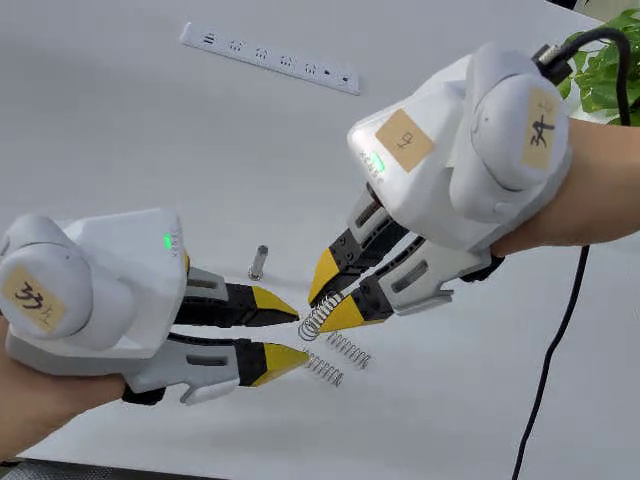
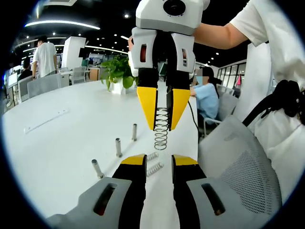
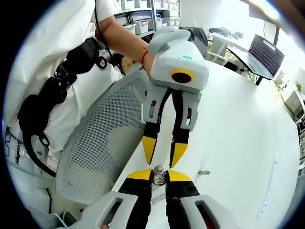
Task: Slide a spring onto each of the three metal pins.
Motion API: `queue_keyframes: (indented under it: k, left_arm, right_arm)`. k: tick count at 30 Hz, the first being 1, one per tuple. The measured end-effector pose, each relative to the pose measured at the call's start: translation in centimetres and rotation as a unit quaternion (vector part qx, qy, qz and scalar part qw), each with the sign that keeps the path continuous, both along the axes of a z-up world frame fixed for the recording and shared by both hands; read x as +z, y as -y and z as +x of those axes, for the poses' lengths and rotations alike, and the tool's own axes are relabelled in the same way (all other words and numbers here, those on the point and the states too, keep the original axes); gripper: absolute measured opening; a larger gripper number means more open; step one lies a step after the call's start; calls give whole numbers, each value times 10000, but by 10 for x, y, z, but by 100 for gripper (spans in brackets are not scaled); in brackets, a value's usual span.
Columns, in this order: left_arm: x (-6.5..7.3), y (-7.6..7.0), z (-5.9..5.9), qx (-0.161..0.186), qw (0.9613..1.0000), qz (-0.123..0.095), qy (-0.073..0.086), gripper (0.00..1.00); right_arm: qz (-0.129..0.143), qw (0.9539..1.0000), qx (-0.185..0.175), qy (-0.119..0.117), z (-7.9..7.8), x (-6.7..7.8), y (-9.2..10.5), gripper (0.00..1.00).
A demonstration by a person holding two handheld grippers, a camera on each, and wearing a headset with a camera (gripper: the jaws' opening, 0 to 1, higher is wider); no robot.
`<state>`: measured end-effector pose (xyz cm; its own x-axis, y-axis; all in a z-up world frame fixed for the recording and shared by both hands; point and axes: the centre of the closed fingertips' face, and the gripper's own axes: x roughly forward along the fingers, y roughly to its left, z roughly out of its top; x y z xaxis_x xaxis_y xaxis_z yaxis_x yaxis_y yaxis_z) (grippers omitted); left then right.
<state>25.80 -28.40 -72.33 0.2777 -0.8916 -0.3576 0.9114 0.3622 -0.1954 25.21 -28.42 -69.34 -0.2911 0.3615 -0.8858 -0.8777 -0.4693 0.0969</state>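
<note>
My right gripper (image 1: 319,312) is shut on a small steel spring (image 1: 311,326) and holds it just above the white table, spring end pointing down. In the left gripper view that spring (image 2: 162,130) hangs between the other gripper's yellow fingertips. My left gripper (image 1: 300,335) stands open right beside it, with nothing between its fingers (image 2: 135,161). Two more springs (image 1: 348,350) (image 1: 323,369) lie on the table under the tips. Three short metal pins (image 2: 134,131) (image 2: 118,147) (image 2: 97,168) stand upright in a row; the head view has one pin (image 1: 258,262) behind the grippers.
A white power strip (image 1: 270,58) lies at the far side of the table (image 1: 120,140). A black cable (image 1: 560,340) runs down the right, by a green plant (image 1: 600,70). A grey mesh chair (image 3: 105,143) sits at the table's near edge.
</note>
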Motion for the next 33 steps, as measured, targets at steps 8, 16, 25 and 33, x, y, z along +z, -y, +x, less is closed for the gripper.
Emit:
queue_keyframes:
  k: [8, 16, 25, 33]
  left_arm:
    - [-7, -27, 8, 412, 9991, 112, 72, 27]
    - [-14, -53, 21, 771, 9965, 260, 204, 42]
    - [-22, -71, 31, 1027, 9935, 397, 301, 60]
    - [-29, -77, 34, 1134, 9923, 410, 290, 69]
  right_arm:
    - [15, 9996, -232, 142, 15, 0, -7, 6]
    - [-48, 9988, -396, 268, 32, -4, -16, 6]
    - [-164, 9971, -574, 472, 55, -10, -25, 6]
    - [-252, 9944, -798, 643, 75, -20, -32, 6]
